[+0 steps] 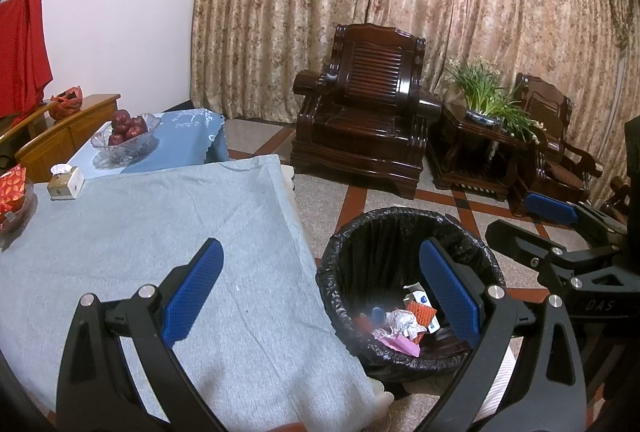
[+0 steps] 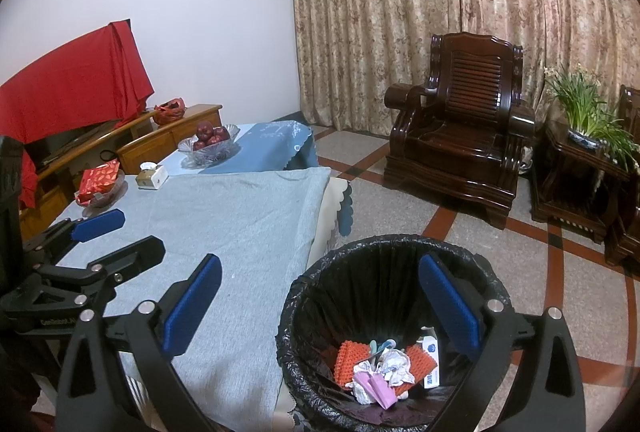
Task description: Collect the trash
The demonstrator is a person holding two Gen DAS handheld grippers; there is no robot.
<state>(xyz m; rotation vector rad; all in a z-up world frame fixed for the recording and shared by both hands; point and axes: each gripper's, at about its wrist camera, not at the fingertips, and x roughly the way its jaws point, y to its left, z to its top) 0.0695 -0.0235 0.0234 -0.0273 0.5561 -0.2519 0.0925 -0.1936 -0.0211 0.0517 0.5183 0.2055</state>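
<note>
A round bin lined with a black bag stands on the floor against the table's right edge. In its bottom lies trash: crumpled white paper, orange foam netting, a pink scrap and a small white carton. My left gripper is open and empty, straddling the table edge and the bin. My right gripper is open and empty too, with its right finger over the bin mouth. Each gripper shows in the other's view, the right gripper and the left gripper, both open.
The table under a grey cloth carries a tissue box, a glass bowl of apples and a dish with a red packet. A dark wooden armchair and a potted plant stand beyond.
</note>
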